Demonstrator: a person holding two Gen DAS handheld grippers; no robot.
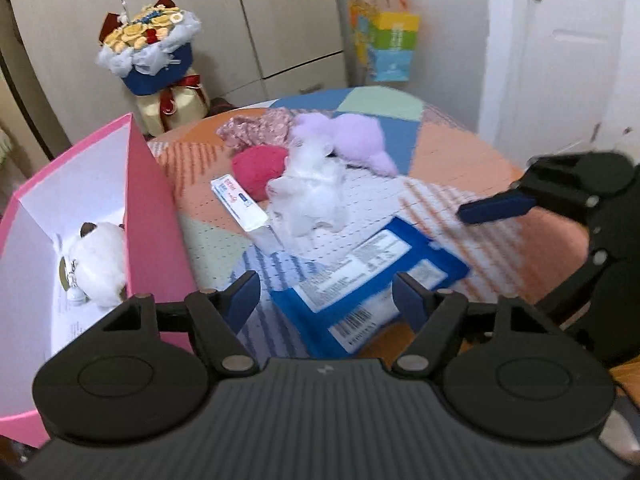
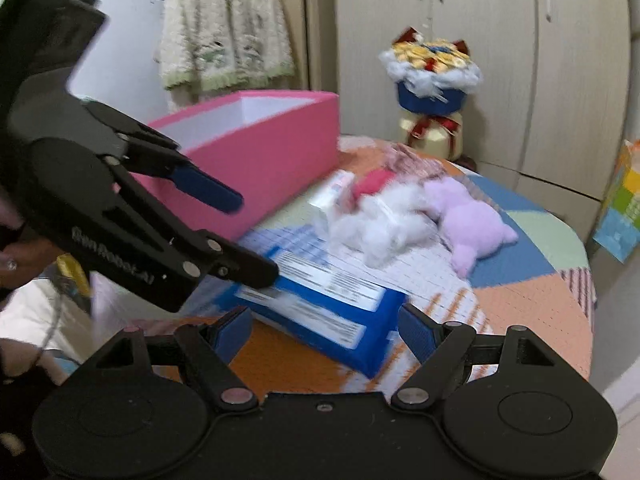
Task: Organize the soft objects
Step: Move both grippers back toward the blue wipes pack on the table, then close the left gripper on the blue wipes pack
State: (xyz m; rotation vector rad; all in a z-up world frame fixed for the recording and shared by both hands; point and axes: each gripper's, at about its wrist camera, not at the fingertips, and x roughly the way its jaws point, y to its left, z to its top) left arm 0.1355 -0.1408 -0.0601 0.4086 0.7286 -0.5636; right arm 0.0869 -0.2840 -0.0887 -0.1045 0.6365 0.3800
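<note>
A pink box stands at the table's left with a white plush toy inside; it also shows in the right wrist view. On the table lie a white fluffy toy, a lilac plush, a red soft ball, a floral cloth and a blue wipes pack. My left gripper is open and empty above the pack. My right gripper is open and empty, near the pack's front.
A small white tube box lies beside the red ball. A flower bouquet stands behind the table by the wardrobe. A colourful bag hangs at the back. A white door is at the right.
</note>
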